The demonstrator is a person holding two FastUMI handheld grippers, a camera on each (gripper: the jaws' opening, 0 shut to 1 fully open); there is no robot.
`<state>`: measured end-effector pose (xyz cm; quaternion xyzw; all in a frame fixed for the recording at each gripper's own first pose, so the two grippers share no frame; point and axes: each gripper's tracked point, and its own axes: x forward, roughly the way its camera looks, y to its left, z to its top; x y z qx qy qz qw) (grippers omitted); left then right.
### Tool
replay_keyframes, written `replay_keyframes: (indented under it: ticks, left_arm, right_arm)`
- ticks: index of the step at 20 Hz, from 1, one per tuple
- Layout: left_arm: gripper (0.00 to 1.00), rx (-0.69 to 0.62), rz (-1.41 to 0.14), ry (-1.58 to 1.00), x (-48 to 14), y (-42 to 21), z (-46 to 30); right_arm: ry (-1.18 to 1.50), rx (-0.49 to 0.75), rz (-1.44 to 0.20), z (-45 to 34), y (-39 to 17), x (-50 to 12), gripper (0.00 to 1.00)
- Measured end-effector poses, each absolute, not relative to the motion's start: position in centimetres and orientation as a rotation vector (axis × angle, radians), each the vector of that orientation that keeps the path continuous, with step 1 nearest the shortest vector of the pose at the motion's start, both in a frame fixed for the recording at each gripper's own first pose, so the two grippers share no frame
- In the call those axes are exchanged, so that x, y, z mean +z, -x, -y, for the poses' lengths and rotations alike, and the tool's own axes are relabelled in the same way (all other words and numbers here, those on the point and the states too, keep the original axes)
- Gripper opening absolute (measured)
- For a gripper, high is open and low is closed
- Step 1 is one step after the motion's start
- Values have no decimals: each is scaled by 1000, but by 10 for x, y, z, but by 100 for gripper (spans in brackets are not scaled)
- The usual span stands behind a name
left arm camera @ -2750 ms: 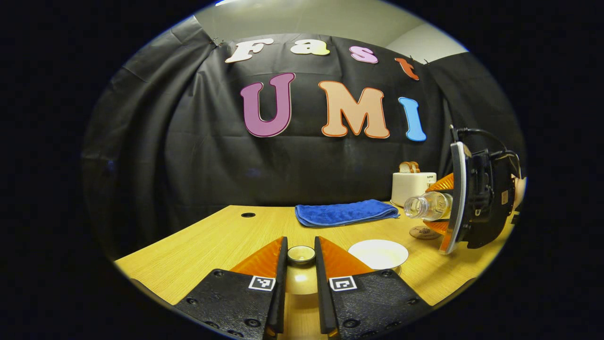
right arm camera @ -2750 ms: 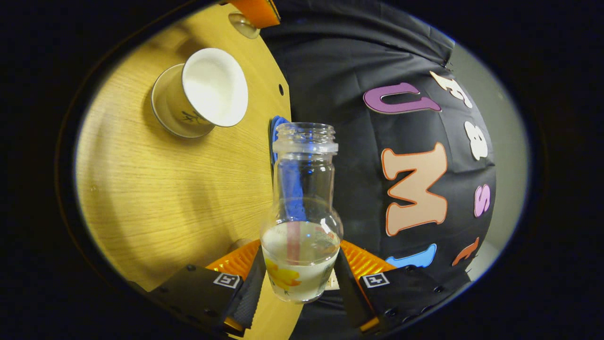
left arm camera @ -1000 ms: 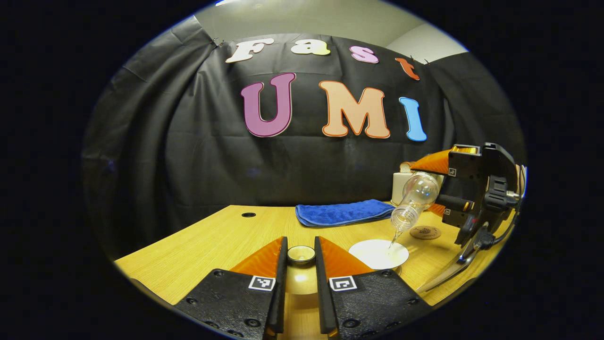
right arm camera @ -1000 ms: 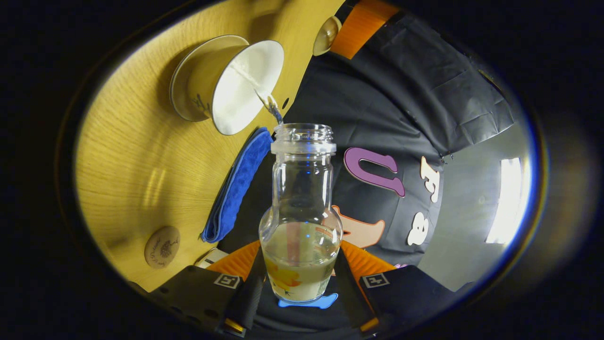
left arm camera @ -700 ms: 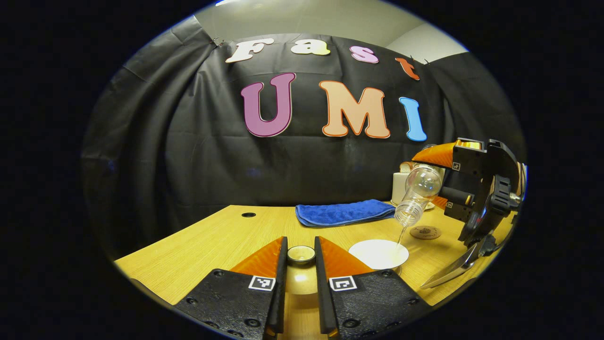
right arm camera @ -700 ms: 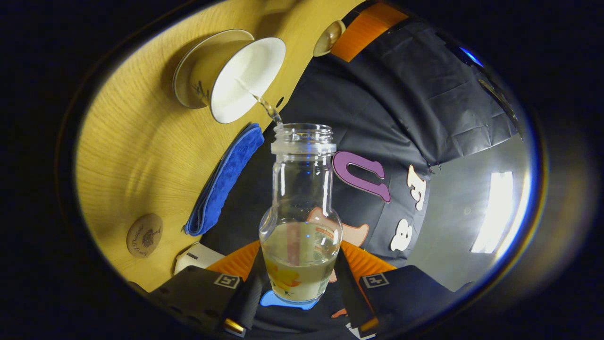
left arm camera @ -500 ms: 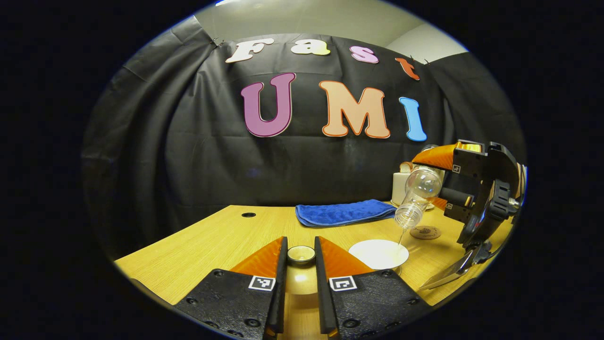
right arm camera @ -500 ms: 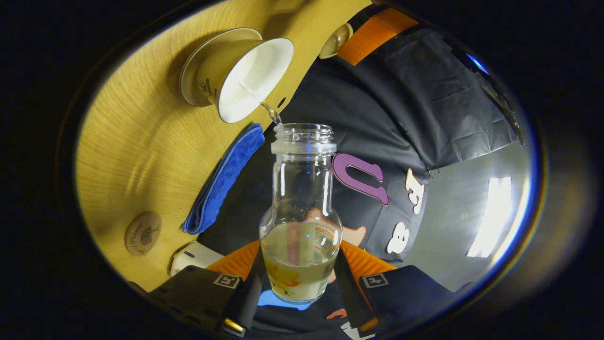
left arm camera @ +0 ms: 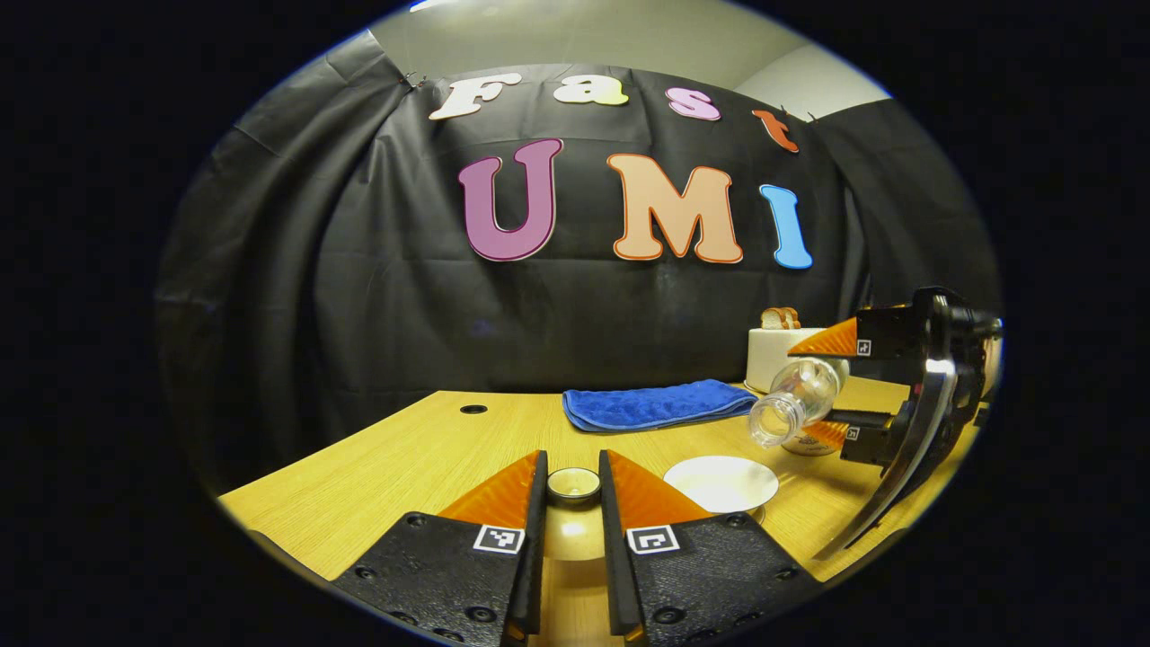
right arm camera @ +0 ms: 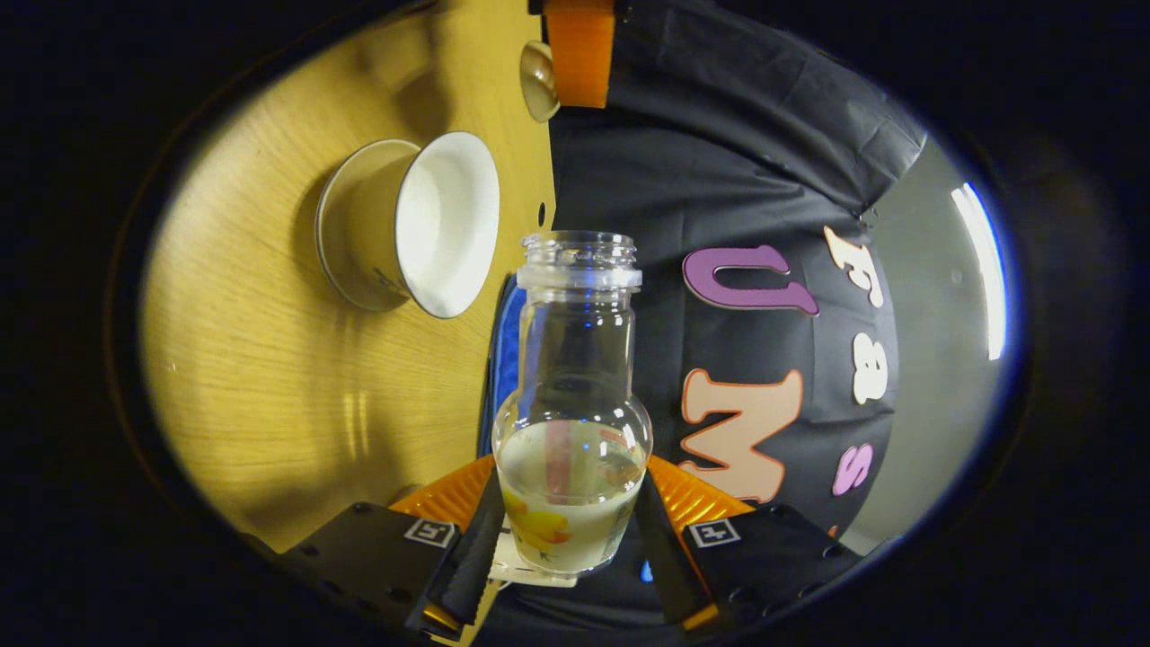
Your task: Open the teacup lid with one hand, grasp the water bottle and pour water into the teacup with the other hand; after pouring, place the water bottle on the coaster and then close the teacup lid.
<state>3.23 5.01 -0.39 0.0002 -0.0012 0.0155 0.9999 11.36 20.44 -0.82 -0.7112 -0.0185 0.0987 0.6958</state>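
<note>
Right gripper (right arm camera: 570,530) clamps the glass water bottle (right arm camera: 572,404) low on its belly, probably slick and breakable, while left gripper (left arm camera: 571,530) pinches the teacup lid (left arm camera: 573,485).

black cloth wall (left arm camera: 359,296) behind wooden table (left arm camera: 404,458), pale ceiling (left arm camera: 584,36) above

The left gripper (left arm camera: 572,503) sits at the bottom centre of the left gripper view, level, its fingers closed narrowly on the teacup lid (left arm camera: 573,483). The right gripper (right arm camera: 568,526) is rolled sideways, its fingers clamping the water bottle (right arm camera: 572,422); it also appears at the right edge of the left gripper view.
</note>
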Motion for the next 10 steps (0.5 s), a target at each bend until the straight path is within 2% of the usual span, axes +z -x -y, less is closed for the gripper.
replay_keyframes:
  ticks: [2, 4, 5, 7, 10]
  left_arm:
    - [27, 31, 2, 0, -5, -32, -50]
    - [27, 31, 2, 0, -3, -32, -51]
    - [27, 31, 2, 0, -4, -32, -50]
    - [27, 31, 2, 0, -4, -32, -50]
    - [27, 31, 2, 0, -4, -32, -50]
  right_arm:
    - [1422, 264, -51, -202, -113, -23, 81]
    - [1246, 292, -99, -206, -108, -25, 78]
    - [1172, 298, -107, -209, -106, -21, 81]
    - [1030, 299, -115, -205, -107, -11, 77]
    - [810, 270, -144, -197, -117, 5, 77]
